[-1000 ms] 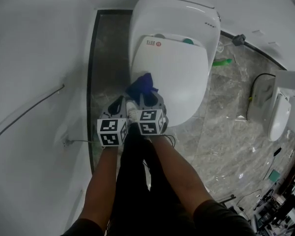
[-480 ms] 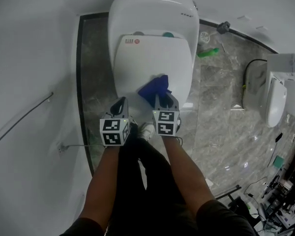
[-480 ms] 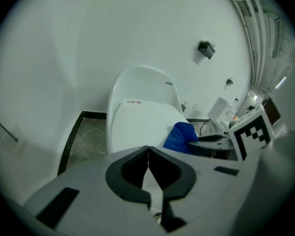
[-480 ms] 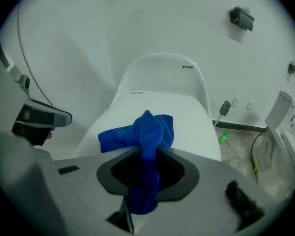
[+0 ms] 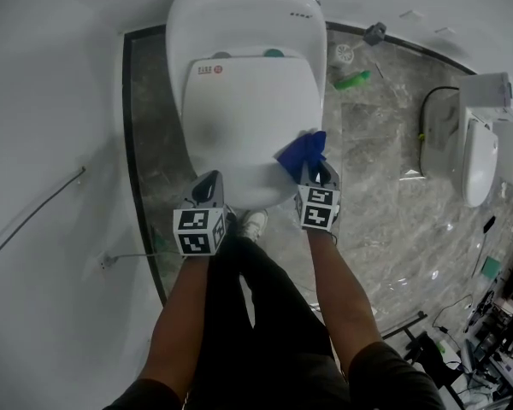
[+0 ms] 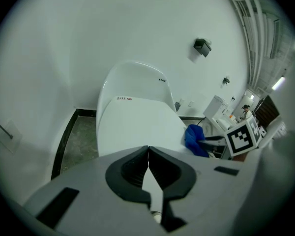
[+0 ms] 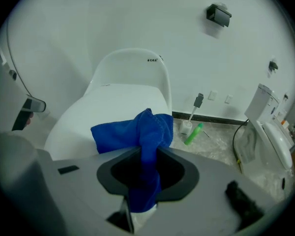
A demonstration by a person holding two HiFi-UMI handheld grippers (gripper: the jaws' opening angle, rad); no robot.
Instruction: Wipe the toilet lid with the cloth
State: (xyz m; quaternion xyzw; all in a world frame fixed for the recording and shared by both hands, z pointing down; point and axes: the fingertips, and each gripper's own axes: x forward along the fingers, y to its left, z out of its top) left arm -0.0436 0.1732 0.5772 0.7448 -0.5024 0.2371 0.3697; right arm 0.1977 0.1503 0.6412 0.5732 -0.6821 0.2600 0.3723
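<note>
A white toilet with its lid (image 5: 248, 118) down stands against the wall; the lid (image 6: 137, 127) also fills the middle of the left gripper view. My right gripper (image 5: 312, 171) is shut on a blue cloth (image 5: 303, 150), which lies bunched on the lid's front right edge. In the right gripper view the cloth (image 7: 137, 134) spills forward out of the jaws onto the lid (image 7: 113, 102). My left gripper (image 5: 208, 186) hovers at the lid's front left edge, shut with nothing between its jaws.
A green bottle (image 5: 352, 80) and a toilet brush holder (image 5: 343, 54) sit on the marble floor right of the toilet. A second white fixture (image 5: 483, 156) stands at the far right. The white wall rises at the left. The person's legs and a shoe (image 5: 255, 223) are below the grippers.
The right gripper has dragged the blue cloth across the lid's front from left to right. The left gripper has stayed near the front left edge, so the two grippers have drawn apart.
</note>
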